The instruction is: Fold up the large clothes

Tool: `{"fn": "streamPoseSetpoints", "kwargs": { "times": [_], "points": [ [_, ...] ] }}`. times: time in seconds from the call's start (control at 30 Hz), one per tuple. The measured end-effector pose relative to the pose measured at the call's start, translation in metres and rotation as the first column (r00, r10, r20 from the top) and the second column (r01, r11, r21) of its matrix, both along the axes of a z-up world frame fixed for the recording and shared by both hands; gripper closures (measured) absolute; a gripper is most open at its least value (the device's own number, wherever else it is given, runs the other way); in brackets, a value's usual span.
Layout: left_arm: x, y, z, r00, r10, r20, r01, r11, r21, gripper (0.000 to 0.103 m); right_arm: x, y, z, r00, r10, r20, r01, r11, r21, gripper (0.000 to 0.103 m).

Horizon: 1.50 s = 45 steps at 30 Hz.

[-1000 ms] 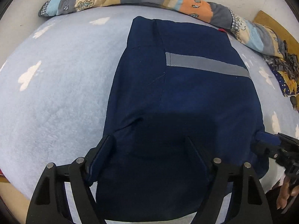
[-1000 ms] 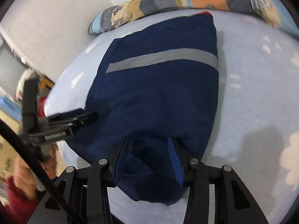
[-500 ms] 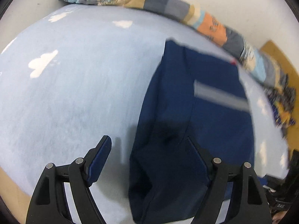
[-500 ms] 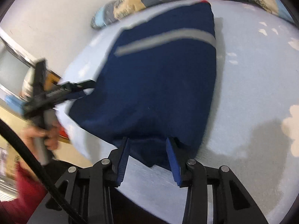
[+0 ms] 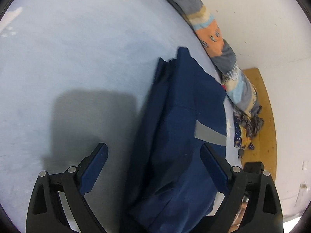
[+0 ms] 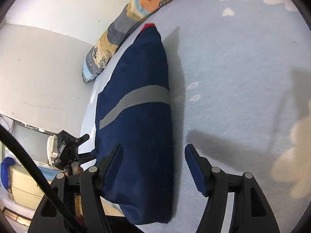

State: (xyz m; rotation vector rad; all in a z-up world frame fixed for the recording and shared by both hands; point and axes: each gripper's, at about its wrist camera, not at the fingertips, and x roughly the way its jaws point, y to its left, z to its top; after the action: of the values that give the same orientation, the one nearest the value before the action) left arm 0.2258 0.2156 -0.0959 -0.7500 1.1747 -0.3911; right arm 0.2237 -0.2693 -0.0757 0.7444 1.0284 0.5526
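Observation:
A folded navy garment [image 5: 184, 116] with a grey reflective stripe [image 5: 208, 134] lies on the light-blue cloud-print bed sheet [image 5: 68, 58]. My left gripper [image 5: 155, 167] hovers over its near end. Its jaws are opening, the right pad above the cloth and the left pad above bare sheet. In the right wrist view the same garment [image 6: 136, 116] runs away from me, its stripe [image 6: 134, 99] across the middle. My right gripper [image 6: 153, 164] straddles its near edge with jaws opening. The left pad overlaps the cloth and the right pad stands clear over the sheet [image 6: 233, 68].
A patchwork rolled quilt [image 5: 227, 62] [image 6: 120, 31] lies along the far bed edge by the white wall. A wooden board [image 5: 266, 106] and a patterned cloth [image 5: 246, 128] sit beyond it. Off the bed's left side are the other tool's black frame [image 6: 66, 149], a cream cabinet [image 6: 25, 184] and a black cable [image 6: 29, 161].
Both grippers have let go of the garment's near end and spread their jaws. Each has rolled and swung sideways, so the garment now lies slanted in both views.

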Motion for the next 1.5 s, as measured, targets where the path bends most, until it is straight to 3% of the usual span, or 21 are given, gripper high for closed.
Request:
{"fn": "streamPoseSetpoints", "kwargs": {
  "times": [0.27,0.4,0.47,0.5,0.63,0.7,0.8,0.9,1.03,1.17,1.33,1.5],
  "points": [
    [0.019,-0.034,-0.015,0.992,-0.122,-0.024,0.122,0.992,-0.002,0.008,0.017,0.015,-0.013,0.999,0.035,-0.031,-0.035,0.999,-0.021,0.031],
    [0.027,-0.039,-0.02,0.989,-0.148,-0.017,0.147,0.988,-0.056,0.001,0.027,0.017,-0.022,0.998,0.046,-0.031,-0.043,0.997,0.064,0.023],
    [0.03,-0.05,-0.02,0.984,-0.177,-0.003,0.177,0.983,-0.054,0.001,0.032,0.027,-0.028,0.995,0.095,-0.025,-0.091,0.987,0.132,0.023],
    [0.031,-0.059,-0.019,0.98,-0.199,0.005,0.199,0.978,-0.056,0.001,0.036,0.036,-0.03,0.993,0.12,-0.016,-0.117,0.986,0.12,0.023],
    [0.032,-0.088,-0.013,0.975,-0.221,0.022,0.219,0.973,0.069,0.002,0.037,0.068,-0.022,0.982,0.18,0.058,-0.18,0.984,-0.002,0.022],
    [0.028,-0.102,-0.003,0.973,-0.227,0.038,0.215,0.956,0.198,0.018,0.034,0.076,-0.015,0.979,0.185,0.087,-0.179,0.981,-0.081,0.031],
    [0.02,-0.117,0.012,0.966,-0.247,0.075,0.21,0.923,0.323,0.041,0.022,0.082,0.007,0.97,0.195,0.148,-0.169,0.97,-0.174,0.046],
    [0.011,-0.129,0.03,0.961,-0.247,0.126,0.186,0.91,0.37,0.052,0.007,0.09,0.034,0.949,0.223,0.222,-0.167,0.955,-0.247,0.054],
    [0.001,-0.137,0.049,0.954,-0.241,0.181,0.171,0.928,0.331,0.057,-0.018,0.091,0.064,0.919,0.253,0.302,-0.155,0.937,-0.314,0.056],
    [-0.008,-0.164,0.068,0.934,-0.275,0.228,0.19,0.923,0.336,0.057,-0.035,0.07,0.081,0.91,0.236,0.342,-0.123,0.939,-0.32,0.056],
    [-0.022,-0.196,0.078,0.913,-0.323,0.25,0.244,0.922,0.302,0.057,-0.057,0.029,0.092,0.92,0.2,0.338,-0.096,0.949,-0.302,0.056],
    [-0.027,-0.239,0.059,0.899,-0.389,0.202,0.311,0.89,0.333,0.057,-0.064,-0.005,0.081,0.941,0.177,0.287,-0.078,0.942,-0.327,0.056]
  ]
}}
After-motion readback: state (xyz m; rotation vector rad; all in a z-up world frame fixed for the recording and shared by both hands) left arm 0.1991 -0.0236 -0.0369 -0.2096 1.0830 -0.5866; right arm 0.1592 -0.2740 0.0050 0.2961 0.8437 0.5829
